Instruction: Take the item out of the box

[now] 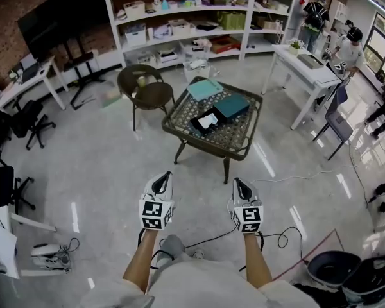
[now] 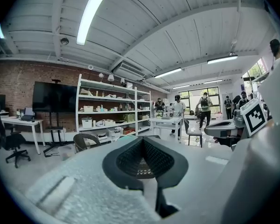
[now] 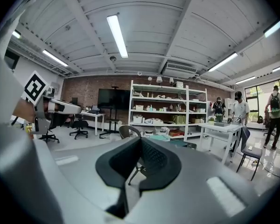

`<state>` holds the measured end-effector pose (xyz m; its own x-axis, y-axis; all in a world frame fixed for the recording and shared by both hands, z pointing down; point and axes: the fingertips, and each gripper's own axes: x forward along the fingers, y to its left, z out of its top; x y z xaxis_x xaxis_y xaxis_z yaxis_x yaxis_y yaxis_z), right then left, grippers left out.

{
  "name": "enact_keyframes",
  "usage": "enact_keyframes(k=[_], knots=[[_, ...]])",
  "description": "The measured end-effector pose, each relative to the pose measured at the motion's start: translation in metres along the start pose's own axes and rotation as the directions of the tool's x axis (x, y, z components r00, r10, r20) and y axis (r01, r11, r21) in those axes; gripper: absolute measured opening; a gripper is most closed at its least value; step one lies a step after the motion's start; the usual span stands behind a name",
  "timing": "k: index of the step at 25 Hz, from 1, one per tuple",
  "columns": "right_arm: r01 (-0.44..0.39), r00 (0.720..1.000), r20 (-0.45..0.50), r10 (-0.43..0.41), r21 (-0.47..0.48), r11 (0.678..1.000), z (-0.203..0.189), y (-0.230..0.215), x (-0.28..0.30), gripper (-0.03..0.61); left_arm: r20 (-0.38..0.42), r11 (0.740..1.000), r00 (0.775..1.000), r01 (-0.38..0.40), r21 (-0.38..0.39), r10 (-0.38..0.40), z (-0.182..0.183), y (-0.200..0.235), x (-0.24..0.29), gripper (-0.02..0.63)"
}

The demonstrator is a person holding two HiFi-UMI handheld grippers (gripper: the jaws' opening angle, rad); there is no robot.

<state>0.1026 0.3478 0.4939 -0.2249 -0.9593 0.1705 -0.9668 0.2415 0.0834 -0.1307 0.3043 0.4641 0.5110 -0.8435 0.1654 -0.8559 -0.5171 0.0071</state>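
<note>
No legible words or numbers, only square coded markers (image 1: 153, 214) on left gripper (image 1: 162, 176), right gripper (image 1: 239, 182)

Black box (image 1: 197, 129); white item (image 1: 208, 119); brown woven table (image 1: 239, 140); red brick wall (image 1: 6, 37).

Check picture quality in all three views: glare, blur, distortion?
Head view: sharp, mild barrel curve, white glare streaks on the glossy floor. Left gripper view: heavy fisheye, black vignette corners, ceiling light tube blown out, near foreground soft. Right gripper view: same fisheye and vignette, light tube clipped, room behind in focus.
</note>
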Motion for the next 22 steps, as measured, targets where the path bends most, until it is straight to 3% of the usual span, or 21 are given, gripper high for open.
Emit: enact_keyframes(k=[10, 22], knots=[[-0.011, 1.000, -0.019, 0.011, 0.005, 1.000, -0.007, -0.005, 0.047, 0.000, -0.008, 1.000, 1.000, -0.011, -0.017, 0.011, -0.009, 0.031, 0.039, 0.005], [0.036, 0.998, -0.044, -0.037, -0.007, 0.999, 0.006, -0.035, 0.177, 0.000, -0.008, 0.998, 0.999, 0.034, -0.047, -0.034, -0.005, 0.107, 0.161, 0.005]])
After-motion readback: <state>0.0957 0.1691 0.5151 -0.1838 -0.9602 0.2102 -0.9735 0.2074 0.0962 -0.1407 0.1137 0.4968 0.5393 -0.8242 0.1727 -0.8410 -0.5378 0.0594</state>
